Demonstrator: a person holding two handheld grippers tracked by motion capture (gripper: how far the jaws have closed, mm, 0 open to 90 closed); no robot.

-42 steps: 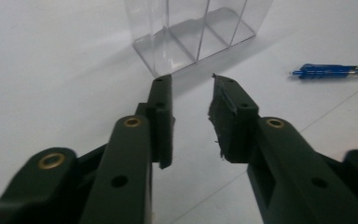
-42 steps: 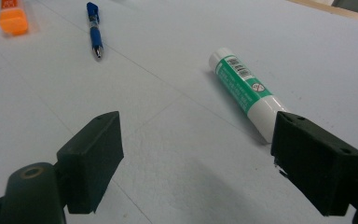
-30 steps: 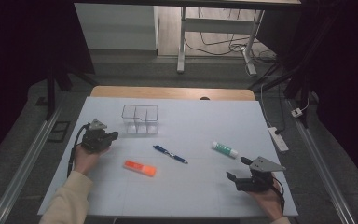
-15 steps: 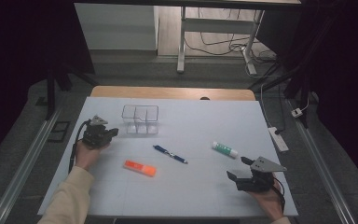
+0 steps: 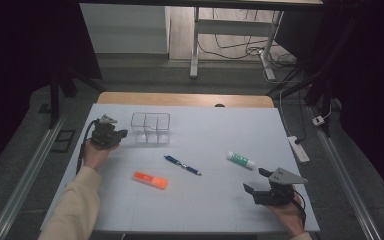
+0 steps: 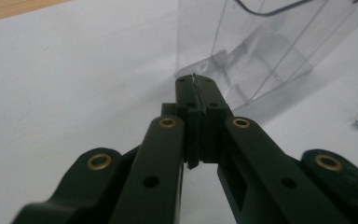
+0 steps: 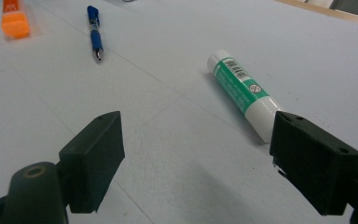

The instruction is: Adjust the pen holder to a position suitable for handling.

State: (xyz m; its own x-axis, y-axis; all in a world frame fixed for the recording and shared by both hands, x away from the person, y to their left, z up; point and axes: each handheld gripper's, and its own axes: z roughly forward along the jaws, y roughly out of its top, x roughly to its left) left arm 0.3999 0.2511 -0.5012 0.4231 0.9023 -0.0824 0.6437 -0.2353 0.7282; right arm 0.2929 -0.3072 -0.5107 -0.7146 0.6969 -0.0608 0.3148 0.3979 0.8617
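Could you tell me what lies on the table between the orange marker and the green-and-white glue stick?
The blue pen lies between the orange marker and the glue stick, apart from both. The high view shows this best.

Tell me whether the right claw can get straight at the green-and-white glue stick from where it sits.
Probably yes. The right claw stands open and points toward the glue stick, which lies flat on the table just ahead, with bare surface between them. The blue pen lies well aside.
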